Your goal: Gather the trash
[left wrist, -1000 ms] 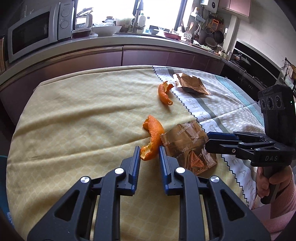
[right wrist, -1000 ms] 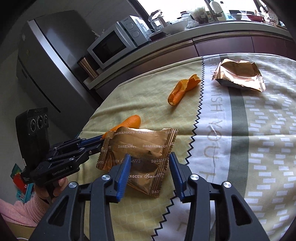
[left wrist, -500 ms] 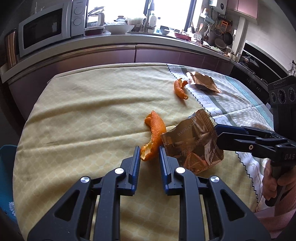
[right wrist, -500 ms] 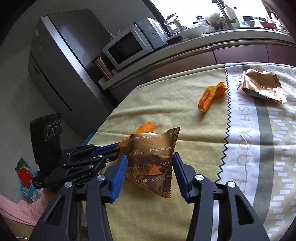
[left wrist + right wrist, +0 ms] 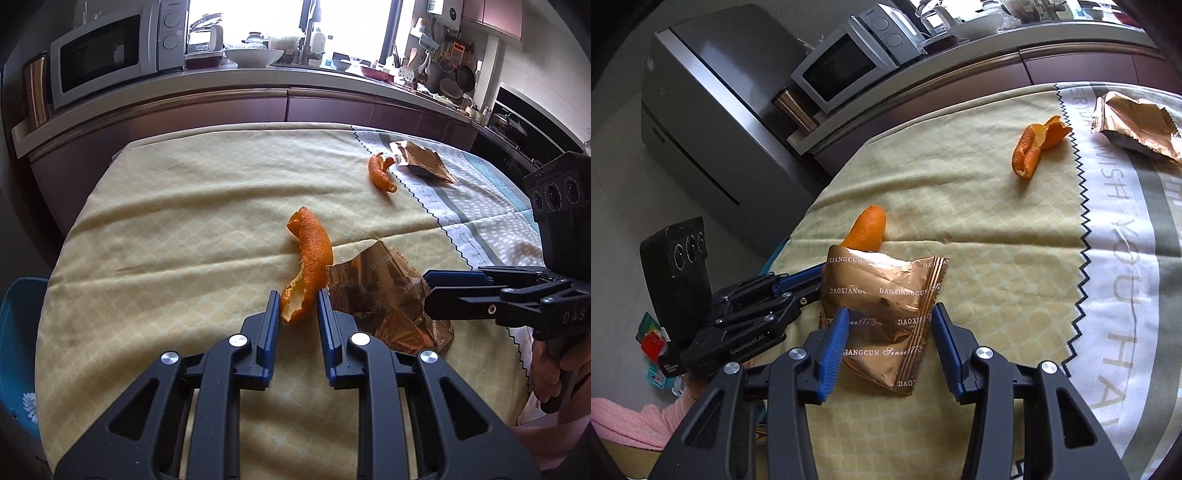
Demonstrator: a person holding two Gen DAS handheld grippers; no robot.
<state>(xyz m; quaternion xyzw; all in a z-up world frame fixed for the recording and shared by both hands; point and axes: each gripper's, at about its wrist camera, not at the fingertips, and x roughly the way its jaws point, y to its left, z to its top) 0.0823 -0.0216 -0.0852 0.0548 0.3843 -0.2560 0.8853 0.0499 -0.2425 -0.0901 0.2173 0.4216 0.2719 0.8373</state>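
Note:
My left gripper (image 5: 297, 306) is shut on the lower end of a curled orange peel (image 5: 312, 254), which stands up between its blue pads above the yellow tablecloth (image 5: 177, 229). Just right of it, my right gripper (image 5: 428, 286) grips a crumpled gold snack wrapper (image 5: 380, 295). In the right wrist view that wrapper (image 5: 882, 291) hangs between the right gripper's (image 5: 890, 317) closing jaws, lifted off the cloth. The left gripper (image 5: 816, 280) and peel (image 5: 868, 229) show behind it. A second peel (image 5: 378, 173) and a second gold wrapper (image 5: 421, 158) lie farther back.
A blue bin (image 5: 18, 350) sits low beyond the table's left edge. Behind the table run a kitchen counter (image 5: 258, 81) with a microwave (image 5: 110, 44) and a grey fridge (image 5: 713, 110). A hand in a pink sleeve (image 5: 554, 373) holds the right gripper.
Both grippers swung left together with their loads. The gold wrapper, flat on the cloth before, is now lifted and crumpled. The blue bin has come into the left wrist view.

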